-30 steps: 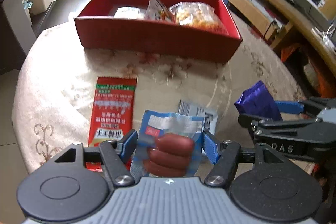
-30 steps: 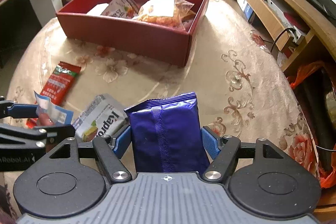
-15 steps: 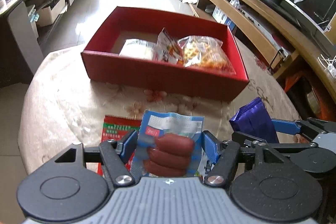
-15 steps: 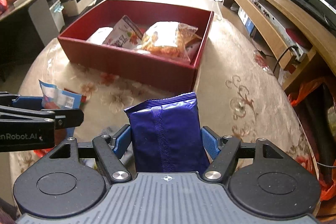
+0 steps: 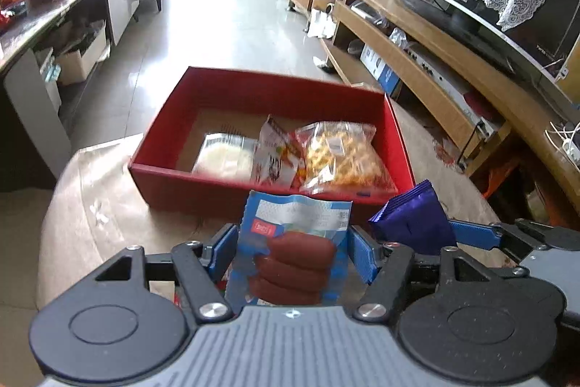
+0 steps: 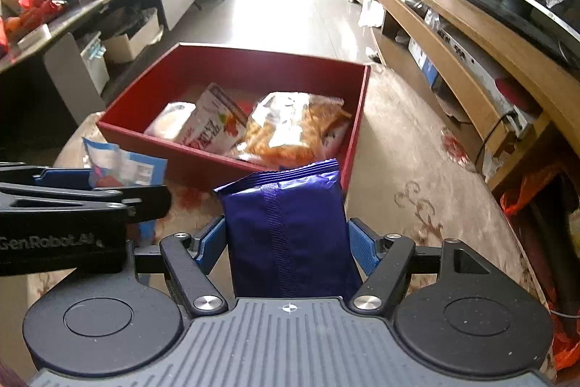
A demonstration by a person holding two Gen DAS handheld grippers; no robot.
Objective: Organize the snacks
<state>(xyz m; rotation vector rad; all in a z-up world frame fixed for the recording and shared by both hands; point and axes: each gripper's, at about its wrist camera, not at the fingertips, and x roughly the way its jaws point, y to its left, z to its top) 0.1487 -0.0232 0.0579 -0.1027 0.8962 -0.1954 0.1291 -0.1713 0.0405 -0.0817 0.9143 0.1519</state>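
Both grippers tilt down toward the red box [image 5: 203, 184] — side by side. The left gripper [image 5: 291, 247] clamps a glossy blue sausage packet [image 5: 301, 223]; the right gripper [image 6: 286, 242] grips a crinkled purple foil pouch [image 6: 286, 223].

The sausage packet [image 5: 295, 251] has its lower end hidden behind the left claw [image 5: 290, 251] body. The purple packet [image 6: 286, 234] likewise disappears below into the right claw [image 6: 286, 243]. Print on packets inside the red box [image 5: 217, 185] is too blurred to read.
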